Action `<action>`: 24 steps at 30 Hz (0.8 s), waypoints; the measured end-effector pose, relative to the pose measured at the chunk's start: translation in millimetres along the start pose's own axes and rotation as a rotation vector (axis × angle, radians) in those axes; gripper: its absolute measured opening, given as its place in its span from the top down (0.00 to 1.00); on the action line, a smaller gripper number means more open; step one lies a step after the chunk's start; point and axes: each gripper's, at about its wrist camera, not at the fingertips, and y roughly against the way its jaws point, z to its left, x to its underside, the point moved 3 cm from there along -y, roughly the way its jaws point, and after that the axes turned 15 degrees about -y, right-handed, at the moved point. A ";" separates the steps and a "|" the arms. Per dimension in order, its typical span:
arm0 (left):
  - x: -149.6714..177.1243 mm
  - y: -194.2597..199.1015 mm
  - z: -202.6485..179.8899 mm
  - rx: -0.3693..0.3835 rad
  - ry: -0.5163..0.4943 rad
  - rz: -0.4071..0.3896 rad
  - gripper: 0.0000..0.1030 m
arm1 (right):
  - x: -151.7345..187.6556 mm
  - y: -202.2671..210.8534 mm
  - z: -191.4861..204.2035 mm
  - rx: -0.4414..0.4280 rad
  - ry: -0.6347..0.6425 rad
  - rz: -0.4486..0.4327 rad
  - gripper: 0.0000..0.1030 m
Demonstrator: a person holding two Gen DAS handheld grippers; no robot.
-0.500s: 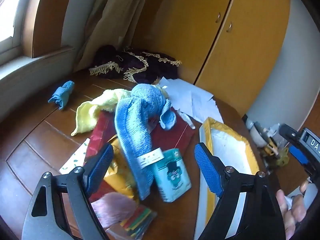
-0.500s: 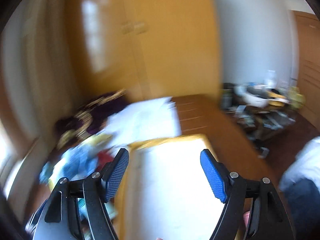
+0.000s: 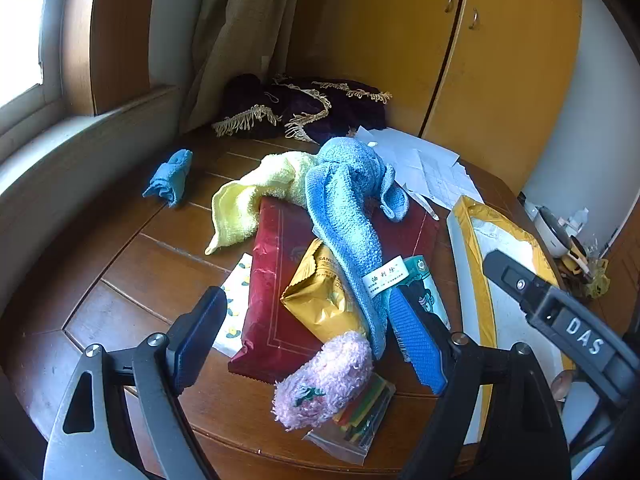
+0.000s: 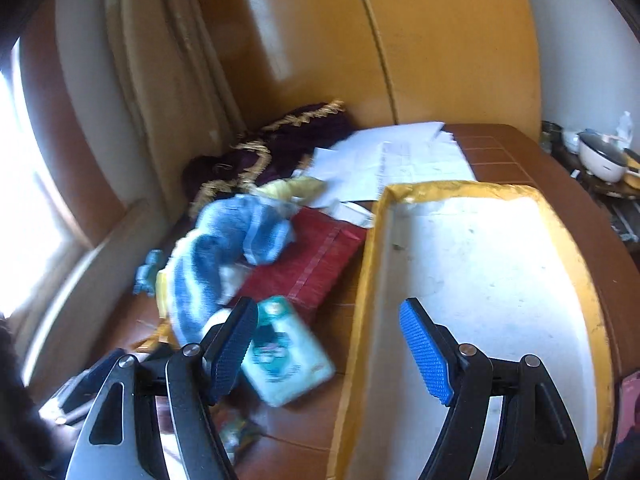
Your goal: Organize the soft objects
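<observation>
On the round wooden table lies a heap: a long blue towel (image 3: 348, 208) (image 4: 224, 248) draped over a yellow towel (image 3: 256, 196), a red packet (image 3: 280, 280) and a gold packet (image 3: 324, 300). A pink fluffy sock (image 3: 324, 376) sits at the heap's near end, just below and between the fingers of my open left gripper (image 3: 308, 336), not touched. A small blue cloth (image 3: 168, 178) lies apart at the left. My right gripper (image 4: 328, 350) is open and empty, over the left rim of the tray (image 4: 368, 280); its body (image 3: 560, 312) shows in the left wrist view.
A white tray with a yellow rim (image 3: 472, 240) fills the table's right side. A teal packet (image 4: 280, 356) lies beside it. A dark fringed cloth (image 3: 304, 108) and loose papers (image 3: 420, 160) lie at the back. A zip bag (image 3: 360, 416) lies under the sock.
My left gripper has come lower and nearer the heap, so the pink sock now sits between its fingers. The right gripper has swung left toward the heap and its view is steadier.
</observation>
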 end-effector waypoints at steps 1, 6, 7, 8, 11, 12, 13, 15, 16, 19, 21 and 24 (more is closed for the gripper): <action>0.4 0.0 -1.1 0.000 0.009 0.001 0.19 | -2.1 -0.5 -8.0 -0.004 0.003 0.002 0.26; 3.2 -5.8 -0.2 0.014 0.030 0.012 0.19 | -0.9 -1.8 -25.6 0.055 0.001 0.001 0.26; 3.8 -6.0 -1.2 0.027 0.020 0.013 0.19 | -1.3 0.1 -28.1 0.054 -0.004 -0.002 0.26; 4.4 -7.1 -1.1 0.022 0.019 0.015 0.19 | -1.0 2.0 -28.7 0.040 -0.016 0.004 0.26; 5.3 -9.8 -0.4 0.018 0.013 0.030 0.19 | 0.5 7.6 -25.2 -0.050 -0.022 0.043 0.26; 5.0 -9.7 -0.6 0.018 0.012 0.032 0.19 | 1.7 8.6 -22.5 -0.068 -0.019 0.054 0.26; 4.3 -9.7 0.1 0.015 0.011 0.033 0.19 | 3.4 9.0 -21.4 -0.076 -0.021 0.061 0.26; 3.8 -8.4 1.2 0.011 0.007 0.031 0.19 | 4.7 10.0 -20.8 -0.105 -0.039 0.074 0.26; 3.7 -7.7 1.2 0.007 0.004 0.032 0.19 | 5.7 9.4 -20.0 -0.124 -0.045 0.090 0.26; 4.4 -6.0 4.8 0.011 0.006 0.044 0.19 | 8.0 11.1 -17.4 -0.181 -0.041 0.117 0.26; 5.1 -3.2 7.0 0.018 0.008 0.041 0.19 | 11.8 12.9 -13.9 -0.199 -0.030 0.116 0.26; 6.4 1.3 8.8 0.013 -0.007 0.036 0.19 | 18.1 13.6 -5.7 -0.223 -0.004 0.128 0.28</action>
